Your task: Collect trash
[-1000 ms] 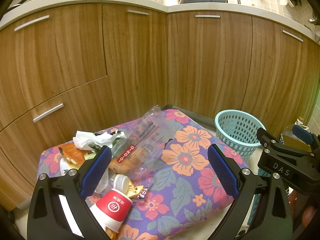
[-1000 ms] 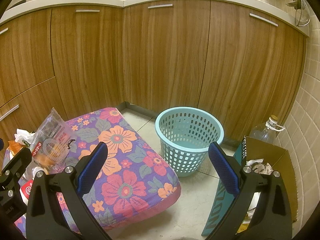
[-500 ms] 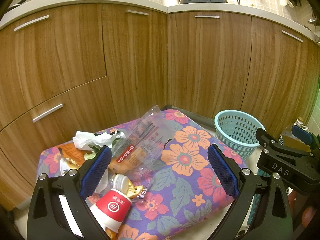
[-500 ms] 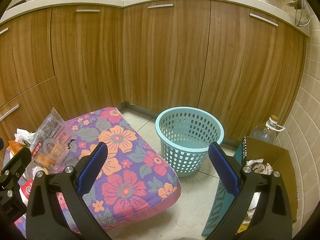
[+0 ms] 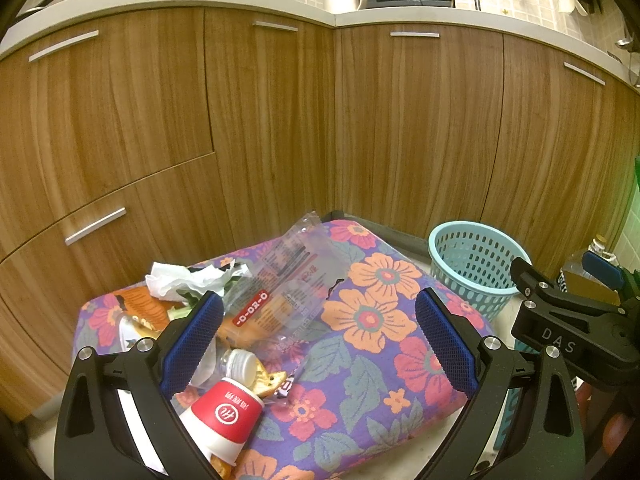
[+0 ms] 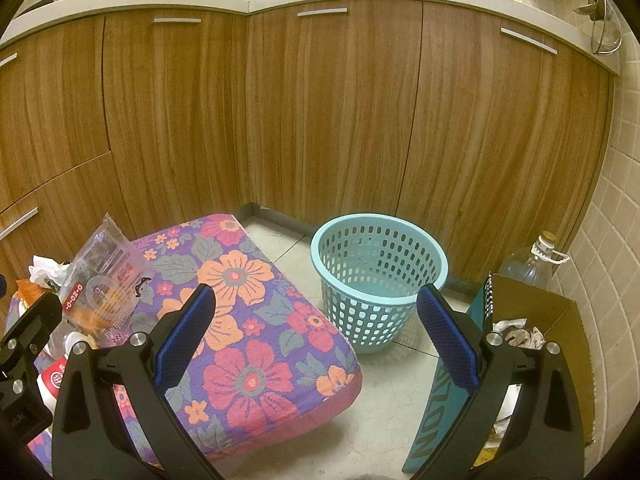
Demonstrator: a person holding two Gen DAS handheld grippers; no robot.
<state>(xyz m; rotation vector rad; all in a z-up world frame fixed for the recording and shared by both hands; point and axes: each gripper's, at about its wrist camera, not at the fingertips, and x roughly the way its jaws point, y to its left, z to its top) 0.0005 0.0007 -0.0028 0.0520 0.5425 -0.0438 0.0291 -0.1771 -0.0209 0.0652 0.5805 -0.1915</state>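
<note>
Nothing has moved; both grippers, left (image 5: 318,342) and right (image 6: 316,338), stay wide and empty.
One basket (image 6: 379,280) stands just off the cushion (image 6: 256,320) edge; one cup (image 5: 224,412), one wrapper (image 5: 288,284).

Both wrist views look down toward the cabinet corner; the left one over the cushion (image 5: 360,320), the right over the basket (image 6: 378,276); both show each.

Toppled red paper cup (image 5: 224,412), clear wrapper (image 5: 280,292), crumpled tissue (image 5: 176,280) heaped on floral cushion (image 5: 360,360)
</note>
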